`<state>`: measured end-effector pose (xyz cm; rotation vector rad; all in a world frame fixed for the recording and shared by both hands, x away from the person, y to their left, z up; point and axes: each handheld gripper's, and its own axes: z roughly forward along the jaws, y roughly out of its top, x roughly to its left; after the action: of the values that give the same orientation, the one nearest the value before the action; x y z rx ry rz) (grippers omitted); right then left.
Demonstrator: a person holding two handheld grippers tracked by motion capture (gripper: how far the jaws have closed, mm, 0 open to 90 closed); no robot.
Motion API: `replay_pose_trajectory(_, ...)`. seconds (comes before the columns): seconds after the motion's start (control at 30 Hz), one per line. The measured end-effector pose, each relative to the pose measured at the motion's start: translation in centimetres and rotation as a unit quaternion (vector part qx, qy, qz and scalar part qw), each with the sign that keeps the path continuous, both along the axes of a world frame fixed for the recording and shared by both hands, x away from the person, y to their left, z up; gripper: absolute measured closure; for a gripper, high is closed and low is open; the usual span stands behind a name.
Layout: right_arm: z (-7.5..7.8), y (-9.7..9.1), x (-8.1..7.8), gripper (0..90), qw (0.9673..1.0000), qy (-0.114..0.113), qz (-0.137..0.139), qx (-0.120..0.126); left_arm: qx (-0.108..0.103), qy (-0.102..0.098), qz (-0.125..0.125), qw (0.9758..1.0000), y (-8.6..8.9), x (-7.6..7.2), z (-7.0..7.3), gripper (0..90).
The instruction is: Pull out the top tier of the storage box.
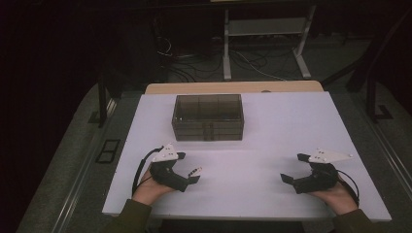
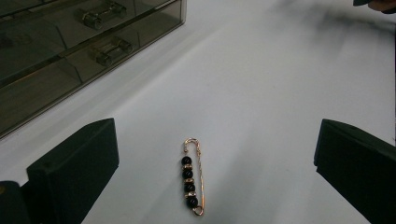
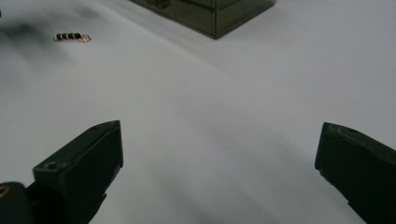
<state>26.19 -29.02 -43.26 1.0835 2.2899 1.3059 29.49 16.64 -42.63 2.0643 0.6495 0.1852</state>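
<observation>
Both grippers are held low over the white table [image 1: 272,126], one in each hand; the left gripper [image 1: 188,167] is seen with its jaws spread wide, nothing gripped between them; the right gripper [image 1: 294,168] is likewise released, its jaws well apart and empty. In the left gripper view a gold pin strung with black beads [image 2: 192,178] is found lying flat on the table, squarely between the two jaws, touched by neither, its length running away from the camera; beyond the left-hand jaw, up and away, a smoky translucent drawer box [image 2: 70,51] is seen, two small handles showing on its front. In the right gripper view the same beaded pin [image 3: 71,37] is caught far ahead and off past the left-hand jaw; the box [image 3: 210,14] is placed farther ahead still, roughly between the jaws' lines, well apart from both.
</observation>
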Motion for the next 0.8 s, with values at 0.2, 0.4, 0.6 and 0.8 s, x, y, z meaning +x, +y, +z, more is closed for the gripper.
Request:
replay_pose_trajectory(0.2,0.19,-0.08,-0.09,0.5,1.0000,-0.004,0.001,0.007,-0.002,-0.001,0.002,1.0000,0.12,0.12,0.04,0.0)
replay_pose_trajectory(0.4,0.21,-0.02,-0.06,0.5,0.9999,-0.005,0.003,0.009,-0.008,-0.001,0.002,1.0000,0.07,0.28,0.20,0.0)
replay_pose_trajectory(0.6,0.23,0.00,-0.05,0.5,0.9999,-0.005,0.001,0.010,-0.005,-0.008,-0.003,0.9999,-0.06,0.59,0.60,0.0)
replay_pose_trajectory(0.8,0.17,-0.13,-0.04,0.5,0.9999,-0.005,0.001,0.011,-0.008,-0.010,-0.001,0.9999,-0.22,0.89,0.73,0.0)
